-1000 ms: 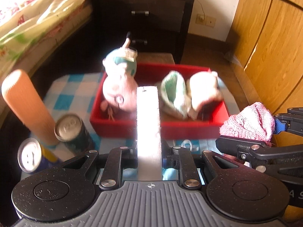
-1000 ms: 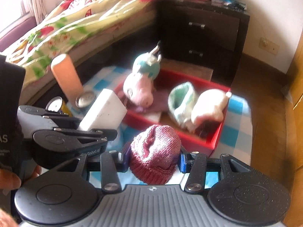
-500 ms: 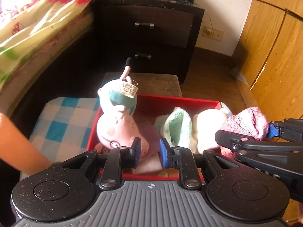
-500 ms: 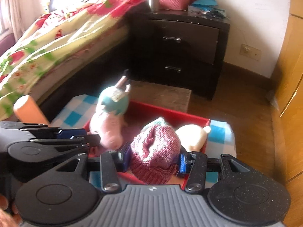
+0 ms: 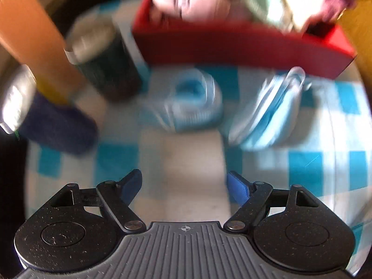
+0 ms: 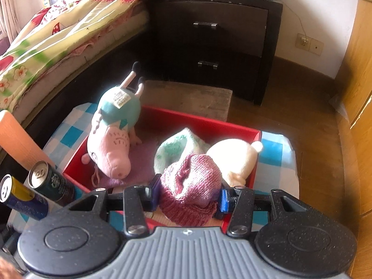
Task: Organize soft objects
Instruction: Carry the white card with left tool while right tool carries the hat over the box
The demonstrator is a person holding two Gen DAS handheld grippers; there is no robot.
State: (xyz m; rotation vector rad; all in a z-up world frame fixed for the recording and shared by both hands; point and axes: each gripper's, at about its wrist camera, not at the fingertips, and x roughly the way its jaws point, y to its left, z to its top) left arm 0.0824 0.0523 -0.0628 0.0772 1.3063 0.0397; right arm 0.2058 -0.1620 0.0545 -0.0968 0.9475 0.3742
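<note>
My right gripper (image 6: 187,196) is shut on a pink knit hat (image 6: 190,186) and holds it over the front of the red tray (image 6: 241,130). In the tray lie a pink pig plush (image 6: 114,137), a green-white hat (image 6: 179,146) and a cream hat (image 6: 232,158). My left gripper (image 5: 184,186) is open and empty above the checked cloth (image 5: 302,167), with a white foam block (image 5: 193,169) lying between its fingers. This view is blurred. The red tray (image 5: 232,44) shows at its top. Two crumpled blue face masks (image 5: 193,102) lie in front of it.
An orange cylinder (image 5: 30,32), a dark can (image 5: 102,60) and a blue-yellow can (image 6: 21,195) stand at the table's left. A dark nightstand (image 6: 209,37) and a bed (image 6: 58,34) are behind. Wooden doors (image 6: 358,81) stand on the right.
The left gripper has swung down toward the table and opened; the white block it held a second ago lies on the cloth. The right gripper carried the pink hat forward over the tray.
</note>
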